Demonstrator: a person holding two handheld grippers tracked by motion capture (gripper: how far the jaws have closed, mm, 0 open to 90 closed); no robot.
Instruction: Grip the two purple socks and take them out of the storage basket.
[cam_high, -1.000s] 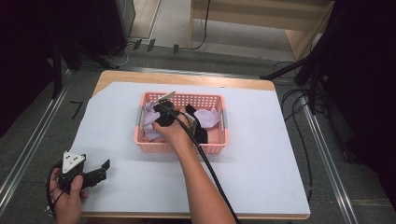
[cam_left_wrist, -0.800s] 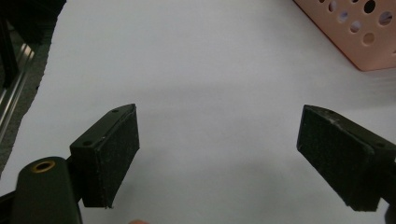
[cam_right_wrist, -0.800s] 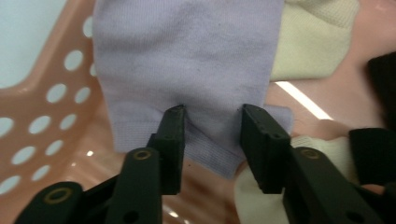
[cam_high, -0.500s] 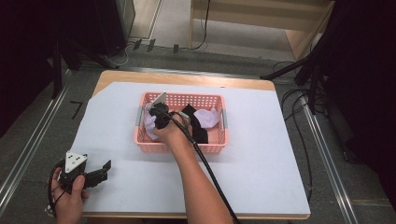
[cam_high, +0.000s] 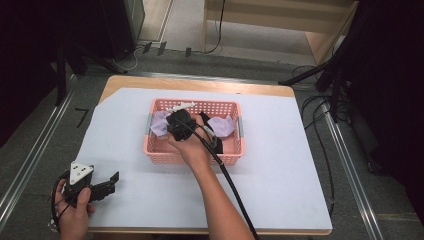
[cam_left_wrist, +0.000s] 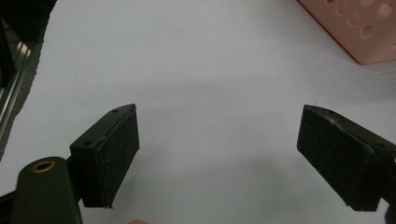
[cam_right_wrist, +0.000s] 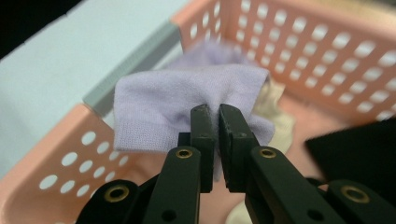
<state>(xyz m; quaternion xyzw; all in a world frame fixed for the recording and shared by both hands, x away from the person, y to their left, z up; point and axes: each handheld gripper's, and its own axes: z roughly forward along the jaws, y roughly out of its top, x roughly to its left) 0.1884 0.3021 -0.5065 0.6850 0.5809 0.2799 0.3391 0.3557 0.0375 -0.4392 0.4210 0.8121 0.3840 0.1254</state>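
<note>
A pink perforated basket sits mid-table and holds pieces of cloth. In the right gripper view, my right gripper is shut on a fold of lavender cloth, raised above the basket's left end; its jaws have just been closing with that cloth between them. From above, the right gripper is over the lavender cloth at the basket's left side. My left gripper rests near the front left corner, open. Nothing lies between its pads.
A second lavender piece and a black cloth lie in the basket, with a cream piece below the held cloth. White paper covers the table. The right gripper's cable trails along the forearm. Metal rails flank the table.
The right gripper has shifted a little over the basket's left part and risen slightly. The left hand and its gripper have stayed put.
</note>
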